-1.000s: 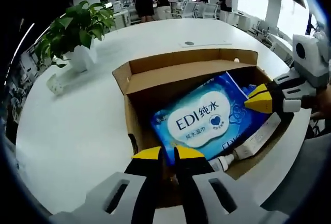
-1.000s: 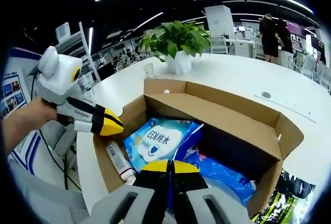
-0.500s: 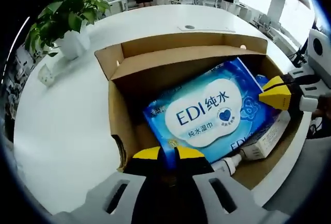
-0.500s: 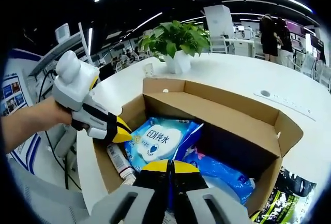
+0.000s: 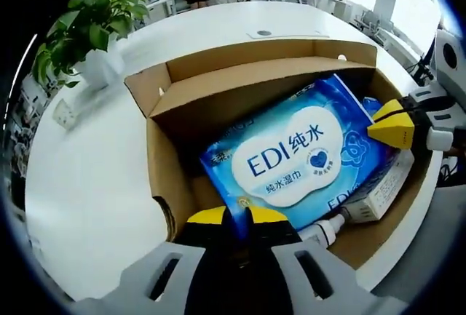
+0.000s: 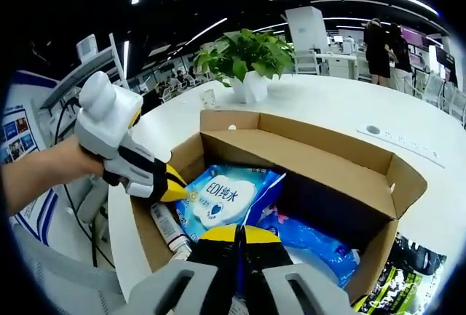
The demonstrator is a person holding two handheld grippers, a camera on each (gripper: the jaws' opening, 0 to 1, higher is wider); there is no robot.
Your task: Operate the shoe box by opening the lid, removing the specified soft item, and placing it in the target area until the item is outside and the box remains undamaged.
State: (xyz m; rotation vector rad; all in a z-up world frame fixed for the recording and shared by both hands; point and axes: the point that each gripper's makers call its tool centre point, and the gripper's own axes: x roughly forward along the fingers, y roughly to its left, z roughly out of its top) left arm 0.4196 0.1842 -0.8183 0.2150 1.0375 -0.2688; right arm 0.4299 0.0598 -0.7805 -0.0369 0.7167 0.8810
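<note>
Spreading across both views is a smooth, glossy white surface [image 5: 95, 184] with a rounded edge, and on it sits the shoe box [image 5: 218, 97], a rectangular brown corrugated-cardboard carton with matte walls, its lid flap folded inward along the far side so the interior lies open, centre of the left gripper view and centre to lower right of the right gripper view [image 6: 328, 177]. Inside, lying flat and tilted across the box, is the wet wipes pack [image 5: 298, 155], a soft, shiny blue plastic pouch with a white cloud-shaped label printed "EDI"; in the right gripper view the same pack [image 6: 218, 198] lies at the box's left end, beside a crinkled blue plastic bag [image 6: 313, 242] toward the lower right. Along the box's near wall rests a slim white tube [image 5: 364, 202] with a small cap. A leafy green potted plant [image 5: 87, 31] in a white pot stands on the surface at upper left, well apart from the box. The left gripper [image 5: 237, 217], black with yellow wedge tips, rises at bottom centre, its jaws clenched together at the box's near rim with nothing between them. The right gripper [image 5: 393, 122] comes in from the right edge, its yellow tips pressed together, just over the pack's right end; whether it touches the pack I cannot tell.
</note>
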